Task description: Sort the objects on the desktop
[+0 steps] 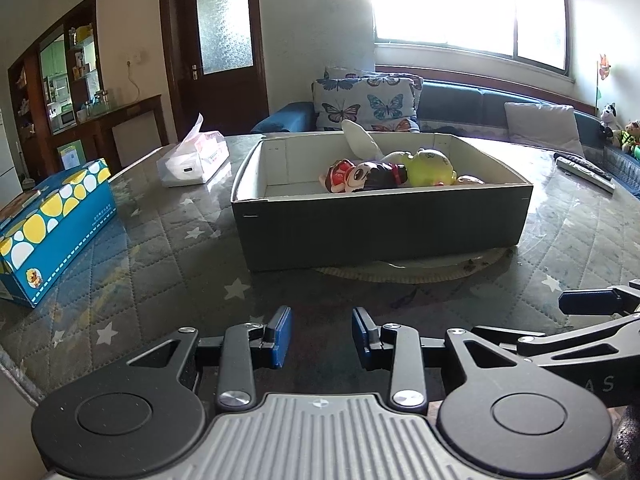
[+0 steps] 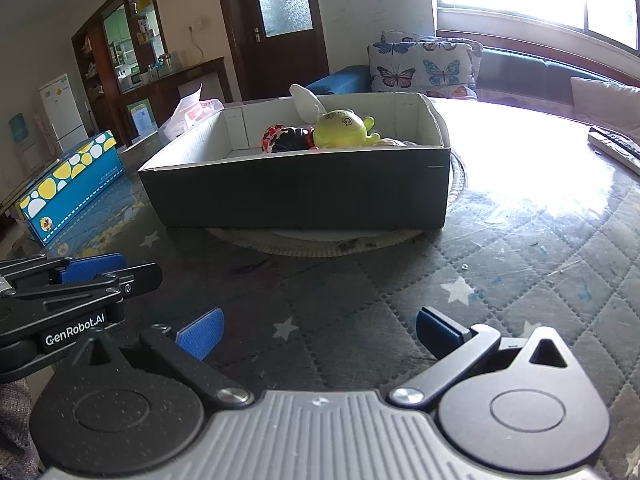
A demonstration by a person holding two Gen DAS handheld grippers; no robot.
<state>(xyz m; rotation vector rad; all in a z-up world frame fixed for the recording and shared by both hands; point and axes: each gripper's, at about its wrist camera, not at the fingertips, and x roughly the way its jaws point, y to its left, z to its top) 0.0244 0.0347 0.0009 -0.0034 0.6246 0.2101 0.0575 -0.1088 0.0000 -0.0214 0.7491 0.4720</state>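
A dark open cardboard box (image 1: 380,224) (image 2: 296,192) stands on the table ahead of both grippers. Inside it lie a yellow-green plush toy (image 1: 434,168) (image 2: 344,128), a red, black and white toy (image 1: 360,176) (image 2: 286,140) and a white item (image 1: 360,140). My left gripper (image 1: 322,336) is open and empty, low over the table's near edge, well short of the box. My right gripper (image 2: 320,332) is open wide and empty, beside the left one, which shows in the right wrist view (image 2: 92,268).
A blue tissue box with yellow and white dots (image 1: 52,224) (image 2: 72,188) sits at the left. A white tissue pack (image 1: 196,160) lies behind it. Remote controls (image 1: 584,168) (image 2: 616,148) lie at the far right. A round mat (image 1: 400,272) lies under the box.
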